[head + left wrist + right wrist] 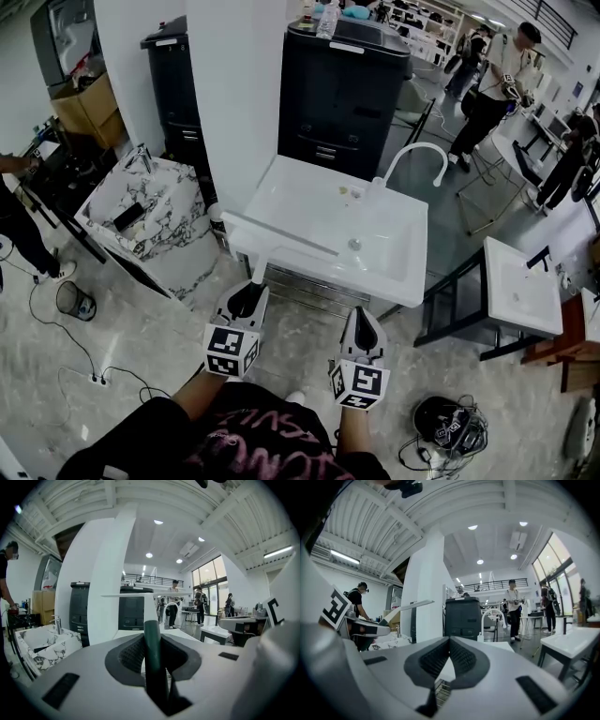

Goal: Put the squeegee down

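Note:
The squeegee (281, 234) has a dark green handle (152, 658) and a long white blade head (145, 594). My left gripper (251, 289) is shut on the handle and holds it upright, so the blade hangs over the near left edge of the white sink (394, 281). In the right gripper view the blade (412, 605) shows slanting at the left. My right gripper (363, 315) is level beside the left one, just short of the sink's front edge. Its jaws meet at the tips (449, 641) with nothing between them.
A white curved faucet (417, 150) rises at the sink's back right. A black cabinet (342, 89) and a white pillar (234, 94) stand behind it. A marble-patterned sink (141, 211) is at the left, another white sink (520, 291) at the right. A helmet (450, 427) lies on the floor.

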